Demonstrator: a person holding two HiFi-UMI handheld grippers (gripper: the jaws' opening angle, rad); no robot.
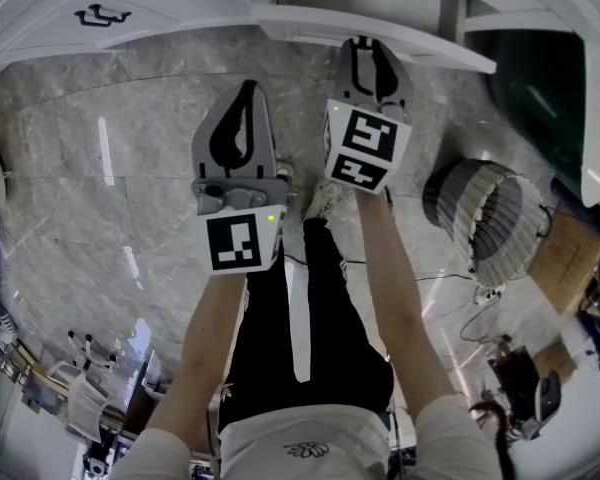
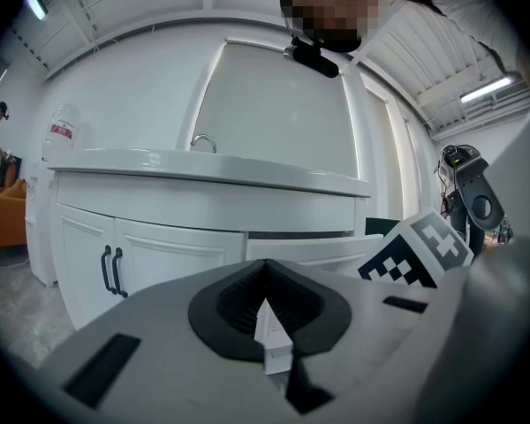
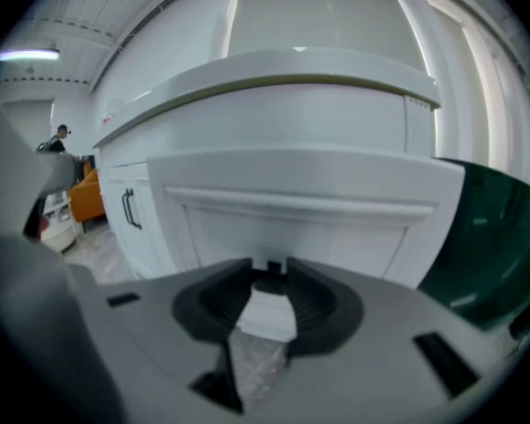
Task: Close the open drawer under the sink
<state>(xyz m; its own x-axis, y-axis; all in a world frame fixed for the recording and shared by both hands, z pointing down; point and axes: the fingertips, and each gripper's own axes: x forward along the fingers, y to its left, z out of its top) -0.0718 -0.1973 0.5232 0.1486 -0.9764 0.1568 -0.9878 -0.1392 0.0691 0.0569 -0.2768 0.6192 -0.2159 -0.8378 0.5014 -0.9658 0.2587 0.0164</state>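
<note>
drawer right of cabinet doors

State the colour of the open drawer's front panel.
White: the drawer front shows best in the right gripper view.

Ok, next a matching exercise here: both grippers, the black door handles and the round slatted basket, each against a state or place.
1 left grey two-jaw gripper
2 right grey two-jaw gripper
3 black bar door handles
4 round slatted basket

a on the grey marble floor
b jaws apart, facing the white drawer front
c on the white cabinet doors
d jaws together

Pairs: 1-d, 2-b, 3-c, 4-a
</note>
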